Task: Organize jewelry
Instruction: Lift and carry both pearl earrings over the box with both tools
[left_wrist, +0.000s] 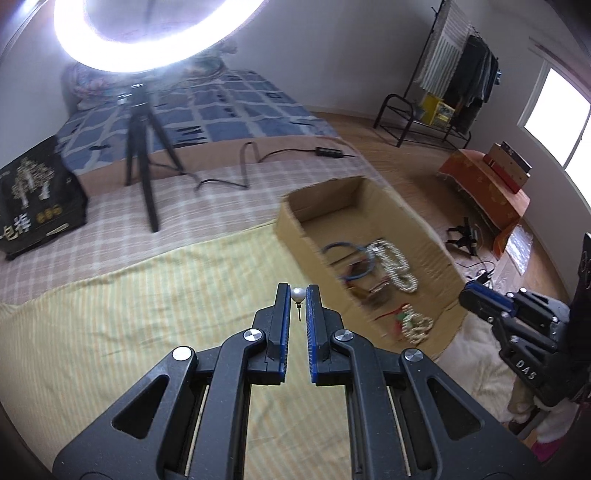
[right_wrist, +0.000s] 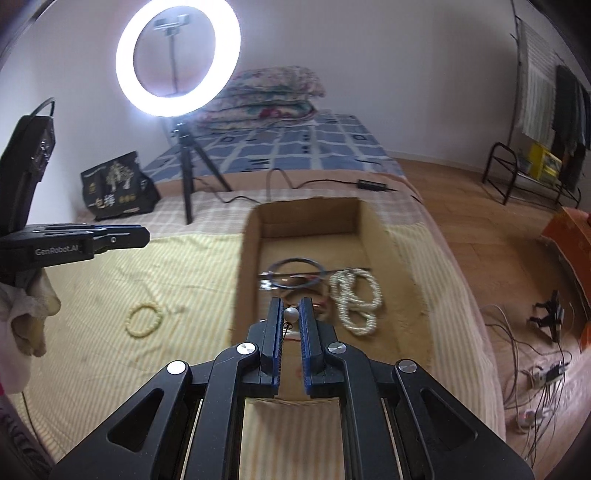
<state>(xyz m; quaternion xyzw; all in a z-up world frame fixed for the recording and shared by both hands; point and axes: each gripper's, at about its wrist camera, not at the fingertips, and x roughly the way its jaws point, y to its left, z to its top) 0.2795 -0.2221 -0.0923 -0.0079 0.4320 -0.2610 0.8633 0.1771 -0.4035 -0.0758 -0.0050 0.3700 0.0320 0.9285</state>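
- Left gripper: jaws pinch a pearl earring above the yellow cloth.
- Right gripper: jaws pinch a second pearl earring over the cardboard box.

A pearl earring with a thin post pointing down is pinched at the left claw's tips; a second pearl earring sits between the right claw's tips. The open cardboard box on the bed holds a white beaded necklace and a dark bangle. A pale green bead bracelet lies flat on the striped sheet.
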